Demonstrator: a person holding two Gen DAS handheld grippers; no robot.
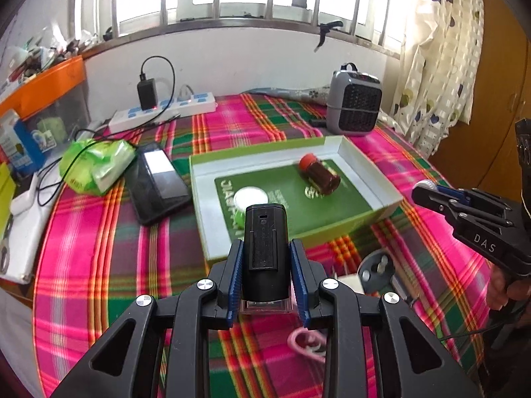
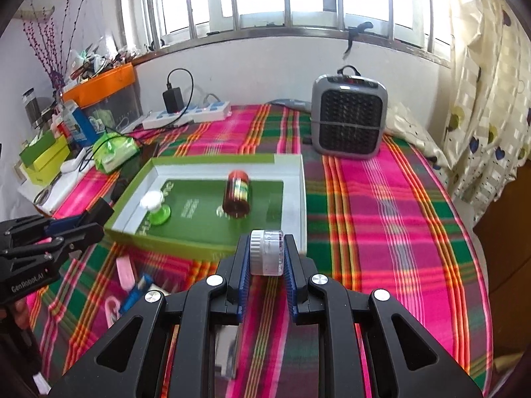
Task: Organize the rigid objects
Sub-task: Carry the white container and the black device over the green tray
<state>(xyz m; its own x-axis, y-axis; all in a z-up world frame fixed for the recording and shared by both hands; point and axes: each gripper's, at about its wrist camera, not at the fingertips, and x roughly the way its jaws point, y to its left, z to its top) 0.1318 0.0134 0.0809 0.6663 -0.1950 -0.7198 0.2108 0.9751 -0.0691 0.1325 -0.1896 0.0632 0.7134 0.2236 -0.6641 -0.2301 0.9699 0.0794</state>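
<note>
A shallow green box with a white rim lies on the plaid cloth. Inside it a brown jar with a red lid lies on its side, and a small green bottle with a white cap stands near the left wall. My left gripper is shut on a black boxy device, held just before the box's near wall. My right gripper is shut on a small clear jar with a ribbed white lid, near the box's front right corner.
A grey fan heater stands behind the box. A black phone, a green packet and a white power strip lie to the left. Small pink, blue and grey items lie in front of the box.
</note>
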